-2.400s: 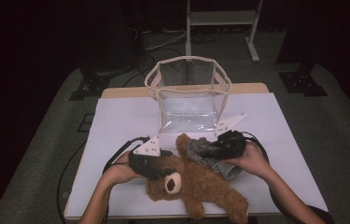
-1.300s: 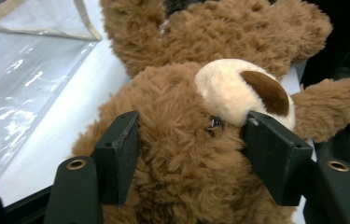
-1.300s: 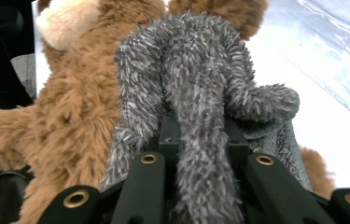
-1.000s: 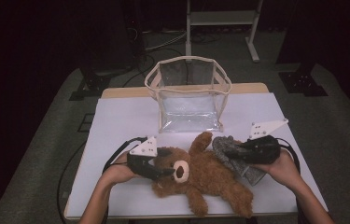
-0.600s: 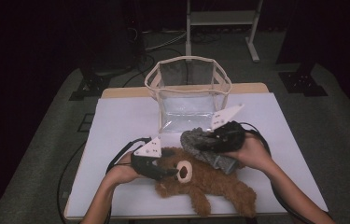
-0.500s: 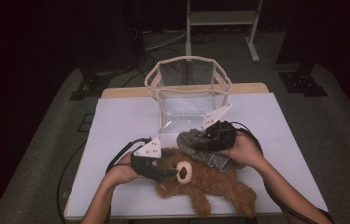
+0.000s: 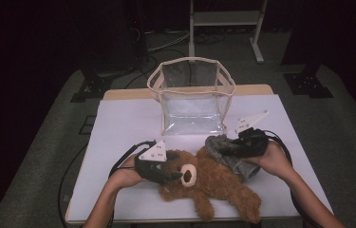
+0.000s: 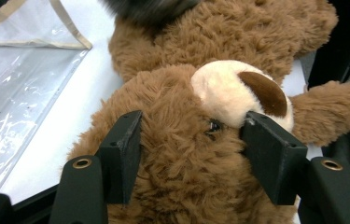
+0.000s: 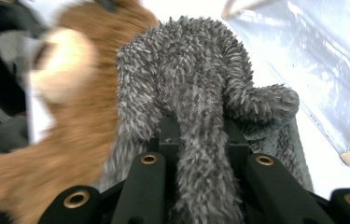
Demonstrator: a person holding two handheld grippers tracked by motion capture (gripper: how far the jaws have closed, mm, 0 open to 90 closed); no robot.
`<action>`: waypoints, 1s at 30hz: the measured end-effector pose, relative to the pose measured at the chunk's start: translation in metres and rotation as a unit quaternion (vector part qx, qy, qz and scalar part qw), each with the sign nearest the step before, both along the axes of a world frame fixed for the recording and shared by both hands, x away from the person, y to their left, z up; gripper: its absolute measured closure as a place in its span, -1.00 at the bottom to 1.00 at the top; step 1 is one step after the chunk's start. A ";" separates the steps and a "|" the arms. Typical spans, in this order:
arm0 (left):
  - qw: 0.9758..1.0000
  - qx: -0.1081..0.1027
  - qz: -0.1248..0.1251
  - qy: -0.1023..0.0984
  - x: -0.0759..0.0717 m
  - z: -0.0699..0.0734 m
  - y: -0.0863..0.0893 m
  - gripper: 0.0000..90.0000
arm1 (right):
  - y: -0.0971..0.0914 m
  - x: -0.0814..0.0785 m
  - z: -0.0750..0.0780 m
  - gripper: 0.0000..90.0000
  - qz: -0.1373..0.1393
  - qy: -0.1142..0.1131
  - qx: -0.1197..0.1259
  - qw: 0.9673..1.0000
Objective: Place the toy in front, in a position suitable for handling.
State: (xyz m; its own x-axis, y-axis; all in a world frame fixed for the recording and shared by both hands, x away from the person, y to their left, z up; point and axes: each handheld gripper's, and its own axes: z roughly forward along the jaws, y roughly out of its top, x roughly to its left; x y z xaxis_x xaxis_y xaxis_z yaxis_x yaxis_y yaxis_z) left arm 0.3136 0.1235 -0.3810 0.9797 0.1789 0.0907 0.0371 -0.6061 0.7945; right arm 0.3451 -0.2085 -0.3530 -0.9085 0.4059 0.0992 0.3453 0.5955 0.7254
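A brown teddy bear (image 7: pixel 213 183) lies on its back on the white table (image 7: pixel 123 128), head to the left. My left gripper (image 7: pixel 174 176) is shut on the bear's head (image 8: pixel 182 140), one jaw on each side of the cream muzzle (image 8: pixel 228 93). My right gripper (image 7: pixel 223 146) is shut on a grey fuzzy cloth (image 7: pixel 232 156) (image 9: pixel 196 107), held just above the bear's body at its right side. The bear (image 9: pixel 65 130) lies blurred to the left in the right gripper view.
A clear plastic bag with beige trim (image 7: pixel 192 97) stands open behind the bear, at the middle of the table; its wall (image 8: pixel 18 93) lies close to my left gripper. Black cables (image 7: pixel 123 159) trail from both grippers. Dark floor surrounds the table.
My right gripper swung the grey cloth left toward the bag, then back right and slightly down. The left gripper and the bear's head have stayed put.
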 end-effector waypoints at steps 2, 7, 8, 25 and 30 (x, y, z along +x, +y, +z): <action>1.000 -0.005 0.011 0.005 0.002 -0.001 0.000 -0.13 | -0.005 -0.015 0.008 0.67 0.008 -0.013 0.013 1.000; 1.000 -0.007 0.019 0.001 0.004 -0.001 0.000 -0.12 | -0.010 -0.054 0.010 0.67 0.025 -0.029 0.038 0.999; 1.000 -0.006 0.020 0.000 0.003 -0.001 -0.001 -0.12 | -0.009 -0.059 0.007 0.67 0.025 -0.030 0.031 0.999; 0.999 0.003 0.043 -0.008 0.010 -0.006 0.005 -0.14 | -0.005 -0.023 -0.018 0.66 -0.037 -0.049 0.040 0.997; 0.999 0.010 0.046 -0.017 0.009 -0.008 0.000 -0.12 | 0.011 -0.036 -0.010 0.66 -0.014 -0.059 0.043 0.997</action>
State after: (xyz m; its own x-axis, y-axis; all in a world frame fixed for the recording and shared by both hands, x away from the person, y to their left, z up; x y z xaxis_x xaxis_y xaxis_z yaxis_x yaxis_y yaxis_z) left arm 0.3223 0.1233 -0.3890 0.9554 0.2659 0.1287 0.0663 -0.6176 0.7837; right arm 0.3089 -0.1972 -0.3627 -0.9047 0.4252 0.0285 0.2704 0.5209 0.8097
